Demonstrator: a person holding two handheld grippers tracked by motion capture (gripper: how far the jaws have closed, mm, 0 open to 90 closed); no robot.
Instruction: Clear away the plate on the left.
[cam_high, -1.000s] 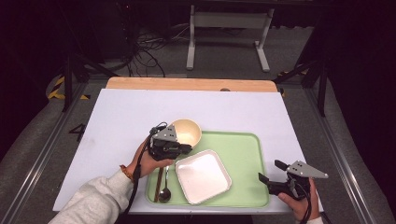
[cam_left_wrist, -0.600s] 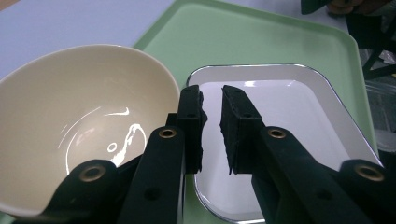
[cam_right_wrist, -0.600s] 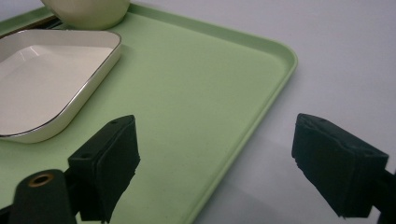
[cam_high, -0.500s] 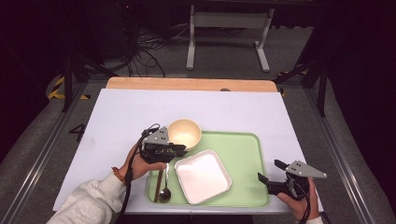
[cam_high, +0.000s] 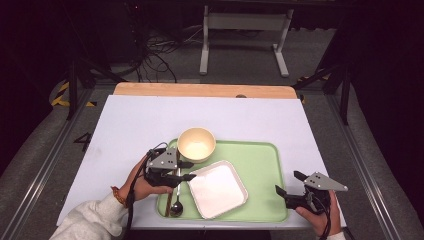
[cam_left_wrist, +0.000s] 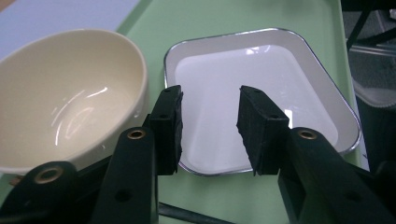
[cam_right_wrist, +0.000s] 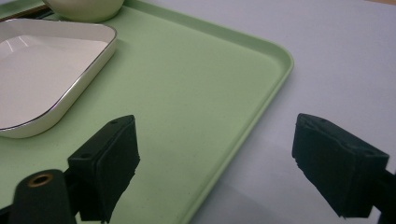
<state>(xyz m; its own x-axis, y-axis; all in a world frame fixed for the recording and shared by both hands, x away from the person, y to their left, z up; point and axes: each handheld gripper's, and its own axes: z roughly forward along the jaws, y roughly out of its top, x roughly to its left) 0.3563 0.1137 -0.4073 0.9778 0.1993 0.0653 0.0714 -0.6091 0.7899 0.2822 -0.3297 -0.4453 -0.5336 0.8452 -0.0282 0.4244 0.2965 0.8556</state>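
A cream bowl (cam_high: 196, 144) stands at the far left corner of a green tray (cam_high: 260, 165), with a white square plate (cam_high: 217, 189) nearer me. A spoon (cam_high: 176, 207) lies along the tray's left side. My left gripper (cam_high: 192, 170) hovers over the spoon's handle and points right, between bowl and plate. Its jaws have just been opening and hold nothing. In the left gripper view, my left gripper (cam_left_wrist: 210, 100) has the bowl (cam_left_wrist: 70, 98) at its left and the plate (cam_left_wrist: 261, 88) ahead. My right gripper (cam_high: 288, 183) rests wide open at the tray's near right corner, and in the right gripper view it (cam_right_wrist: 215, 126) straddles the tray's rim (cam_right_wrist: 275, 74).
The tray sits on a white table top (cam_high: 150, 120) with a wooden strip (cam_high: 200, 90) along its far edge. Bare table lies to the left and behind the tray. A metal stand (cam_high: 245, 30) and cables are on the floor beyond.
The left gripper has drawn back from the bowl toward the near left, and its jaws have spread apart. The right gripper has stayed put.
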